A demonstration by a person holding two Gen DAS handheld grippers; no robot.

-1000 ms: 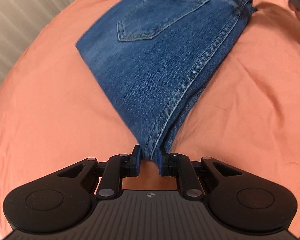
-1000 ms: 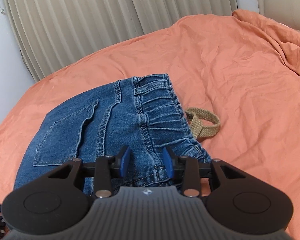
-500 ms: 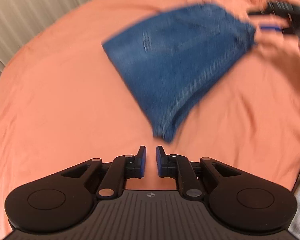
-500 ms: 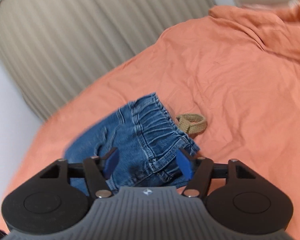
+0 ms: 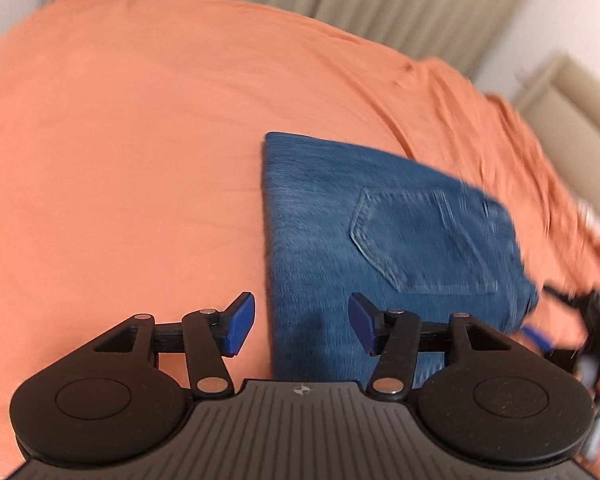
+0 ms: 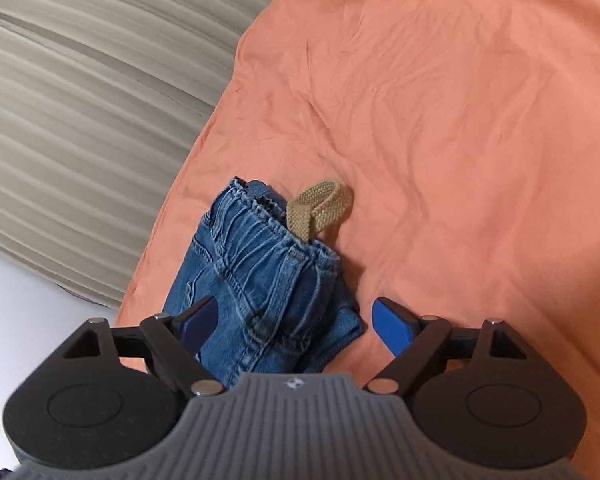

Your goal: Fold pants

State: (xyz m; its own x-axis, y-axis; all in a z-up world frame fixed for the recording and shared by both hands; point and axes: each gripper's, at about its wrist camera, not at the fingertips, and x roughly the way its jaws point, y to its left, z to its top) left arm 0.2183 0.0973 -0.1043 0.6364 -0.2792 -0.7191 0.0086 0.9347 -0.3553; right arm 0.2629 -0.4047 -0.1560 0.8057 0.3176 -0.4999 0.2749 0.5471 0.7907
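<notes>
Folded jeans (image 5: 384, 240) lie on an orange bedsheet (image 5: 120, 140), at twelve to two o'clock of the left gripper (image 5: 300, 328) and between the right gripper's (image 6: 296, 324) pads, both jaws just opened wide, gripping nothing.

The left wrist view is smeared by motion: the jeans (image 5: 380, 240) show a soft pocket outline, and the right tool (image 5: 572, 332) at the picture's right edge is a dark blur. In the right wrist view, the near end of the jeans hides behind the tool's body, and the beige belt (image 6: 320, 208) disappears into the waistband.
</notes>
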